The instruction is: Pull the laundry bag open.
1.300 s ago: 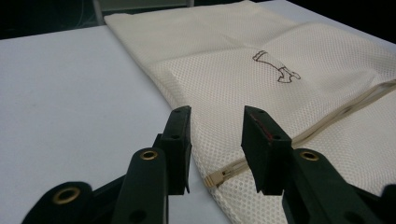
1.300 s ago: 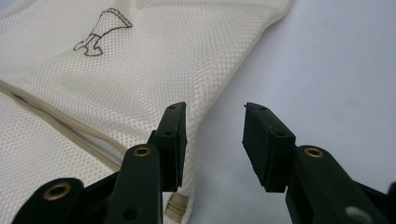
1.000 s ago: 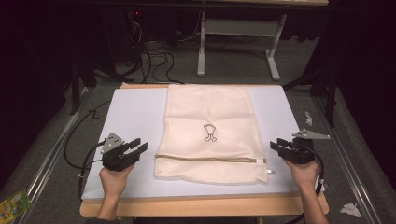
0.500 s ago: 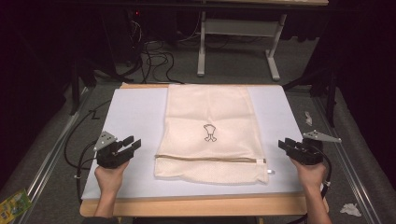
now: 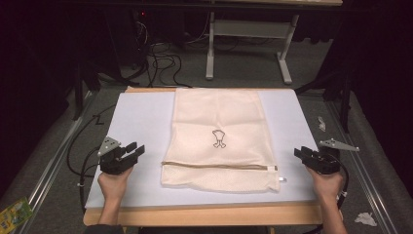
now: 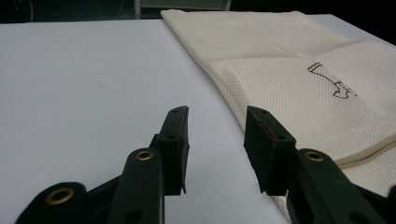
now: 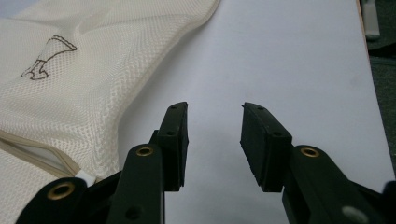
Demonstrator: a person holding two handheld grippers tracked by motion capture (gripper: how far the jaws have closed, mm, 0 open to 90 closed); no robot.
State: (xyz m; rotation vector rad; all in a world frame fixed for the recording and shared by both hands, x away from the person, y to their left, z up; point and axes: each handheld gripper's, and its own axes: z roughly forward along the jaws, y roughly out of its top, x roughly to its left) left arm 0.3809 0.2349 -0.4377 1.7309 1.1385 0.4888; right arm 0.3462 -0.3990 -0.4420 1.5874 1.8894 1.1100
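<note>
Jaws of both grippers stand partly open with nothing between them. Between the grippers, a cream mesh bag (image 5: 220, 139) lies flat at the middle of a smooth white sheet (image 5: 141, 117); it is rectangular, with a small dark emblem and a zipper band near its 6 o'clock edge. At its 8 o'clock is the left gripper (image 5: 130, 149), at its 4 o'clock the right gripper (image 5: 303, 154), both black and blocky.

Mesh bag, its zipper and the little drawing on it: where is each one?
Mesh bag (image 5: 219, 109): high view, upper part of the cloth.
Zipper (image 5: 219, 166): high view, middle of the tan strip across the bag.
Drawing (image 6: 332, 80): left gripper view, middle of the dark outline.
</note>
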